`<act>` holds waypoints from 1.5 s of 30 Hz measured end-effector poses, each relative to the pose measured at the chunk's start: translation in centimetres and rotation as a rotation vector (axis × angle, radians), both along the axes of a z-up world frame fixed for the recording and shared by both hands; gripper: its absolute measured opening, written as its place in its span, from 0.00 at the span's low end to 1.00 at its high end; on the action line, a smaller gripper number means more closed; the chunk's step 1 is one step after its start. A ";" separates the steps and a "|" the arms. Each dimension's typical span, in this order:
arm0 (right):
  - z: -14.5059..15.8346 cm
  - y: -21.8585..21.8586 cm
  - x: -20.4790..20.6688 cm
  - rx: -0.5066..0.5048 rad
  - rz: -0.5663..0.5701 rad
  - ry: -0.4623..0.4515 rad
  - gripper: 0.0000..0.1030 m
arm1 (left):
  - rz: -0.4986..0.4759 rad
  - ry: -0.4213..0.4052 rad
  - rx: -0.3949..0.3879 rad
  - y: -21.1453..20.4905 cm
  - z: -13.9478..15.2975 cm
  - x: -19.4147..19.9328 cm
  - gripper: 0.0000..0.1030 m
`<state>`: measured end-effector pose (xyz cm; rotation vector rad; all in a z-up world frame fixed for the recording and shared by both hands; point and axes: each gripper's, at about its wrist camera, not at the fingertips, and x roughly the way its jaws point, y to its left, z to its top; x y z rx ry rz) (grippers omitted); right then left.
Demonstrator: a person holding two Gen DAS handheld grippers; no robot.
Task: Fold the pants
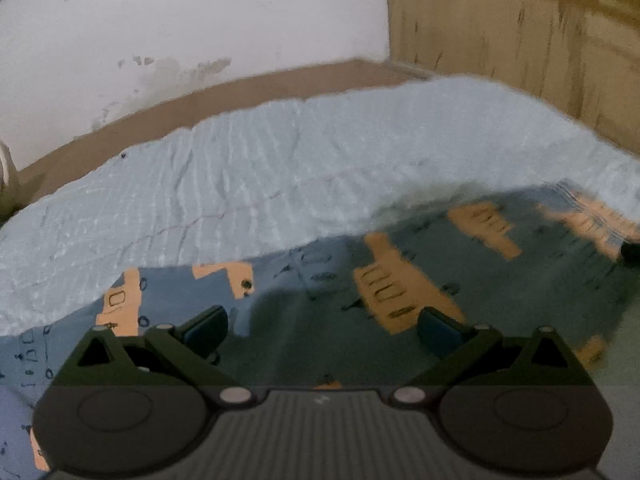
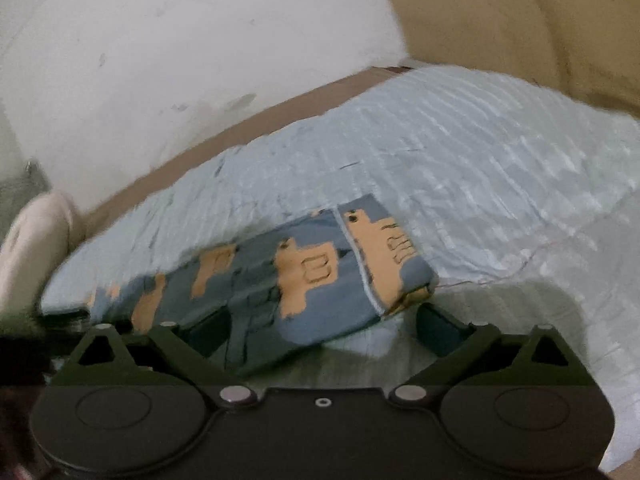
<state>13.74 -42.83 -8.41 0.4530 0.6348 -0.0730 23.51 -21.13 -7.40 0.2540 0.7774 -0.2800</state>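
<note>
Pale blue quilt (image 1: 280, 184) (ribbed) on bed, scuffed white wall (image 1: 180, 28) behind

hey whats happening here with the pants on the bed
A person holds a gripper in each hand over patterned pants that lie on a light blue bedspread. The left gripper and the right gripper are both open and grip nothing. In the right view the pants look folded into a long strip, one end near that gripper.
</note>
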 end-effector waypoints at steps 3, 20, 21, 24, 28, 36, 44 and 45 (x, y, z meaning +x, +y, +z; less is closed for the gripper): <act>-0.4 -0.8 0.3 0.066 -0.078 -0.018 0.88 | 0.012 0.026 -0.015 0.5 -0.4 0.4 1.00; -1.4 -1.8 -1.2 0.176 -0.314 -0.132 0.26 | -0.145 0.108 -0.432 -2.2 4.3 2.8 1.00; -1.3 -1.4 -1.2 0.140 -0.309 -0.130 0.18 | -0.161 0.126 -0.453 -2.6 4.4 2.9 1.00; -0.6 0.4 -1.1 -0.024 -0.262 -0.125 0.14 | -0.208 0.168 -0.489 -4.1 4.7 3.5 1.00; 0.5 4.1 -1.4 -0.247 -0.178 -0.158 0.13 | -0.272 0.248 -0.539 -6.2 4.8 4.4 1.00; 1.5 11.4 -1.8 -0.613 0.021 -0.219 0.11 | -0.281 0.342 -0.544 -9.8 4.1 6.1 0.80; 1.3 15.2 -2.7 -0.812 0.149 -0.213 0.11 | -0.231 0.394 -0.454 -10.2 2.9 6.0 0.25; 1.3 15.5 -2.9 -0.827 0.158 -0.212 0.11 | -0.229 0.386 -0.448 -10.0 3.1 5.8 0.19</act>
